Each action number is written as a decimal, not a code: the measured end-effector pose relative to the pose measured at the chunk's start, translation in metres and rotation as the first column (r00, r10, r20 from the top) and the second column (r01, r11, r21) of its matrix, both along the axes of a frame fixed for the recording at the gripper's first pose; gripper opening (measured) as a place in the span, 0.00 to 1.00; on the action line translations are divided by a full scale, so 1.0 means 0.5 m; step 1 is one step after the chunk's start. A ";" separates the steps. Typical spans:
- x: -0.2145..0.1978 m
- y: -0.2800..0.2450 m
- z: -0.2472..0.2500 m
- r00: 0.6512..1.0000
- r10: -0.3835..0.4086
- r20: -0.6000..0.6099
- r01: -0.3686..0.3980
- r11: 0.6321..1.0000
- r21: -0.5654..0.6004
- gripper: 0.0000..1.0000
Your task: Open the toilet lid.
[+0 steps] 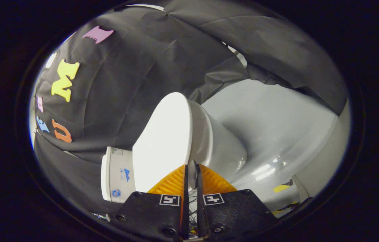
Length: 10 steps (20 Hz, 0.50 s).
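- The black cloth wall [135,84] covers most of the background, creased and folded, behind and above everything else.
- A pale grey floor [276,127] spreads out beyond the fingers on one side, with bright reflections on it and one small yellow strip of tape [281,188] near its edge.
- One toilet [216,141] stands on that floor; the whole scene looks rolled sideways, so the gripper is held turned on its side relative to the toilet.
- Its one white lid [162,141] lies against the bowl [223,148], not yet raised, and its front edge runs straight down to the fingertips.
- One white tank [117,174] sits behind the lid, against the cloth wall, with small stickers on it.
- The gripper [192,173] points straight at the lid's rim; its two fingers [172,183] are drawn almost together with only a thin gap, and the thin edge of the lid sits in that gap at the tips, so they appear to be pinching the rim.
- Two square marker tags [169,200] sit on the gripper body, one per finger.
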State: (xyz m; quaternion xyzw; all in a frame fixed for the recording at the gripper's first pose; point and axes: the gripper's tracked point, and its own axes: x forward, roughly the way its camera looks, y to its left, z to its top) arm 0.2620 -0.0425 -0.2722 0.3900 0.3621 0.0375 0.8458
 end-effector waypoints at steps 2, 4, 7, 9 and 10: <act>-0.007 0.013 0.027 1.000 0.014 0.012 -0.015 0.999 0.028 0.13; -0.011 0.018 0.050 0.999 0.027 0.036 -0.029 0.999 0.039 0.12; -0.013 0.038 0.087 0.997 0.044 0.057 -0.046 0.998 0.036 0.10; -0.015 0.047 0.108 0.997 0.051 0.061 -0.053 0.998 0.036 0.10; -0.017 0.053 0.120 0.996 0.050 0.068 -0.053 0.998 0.038 0.08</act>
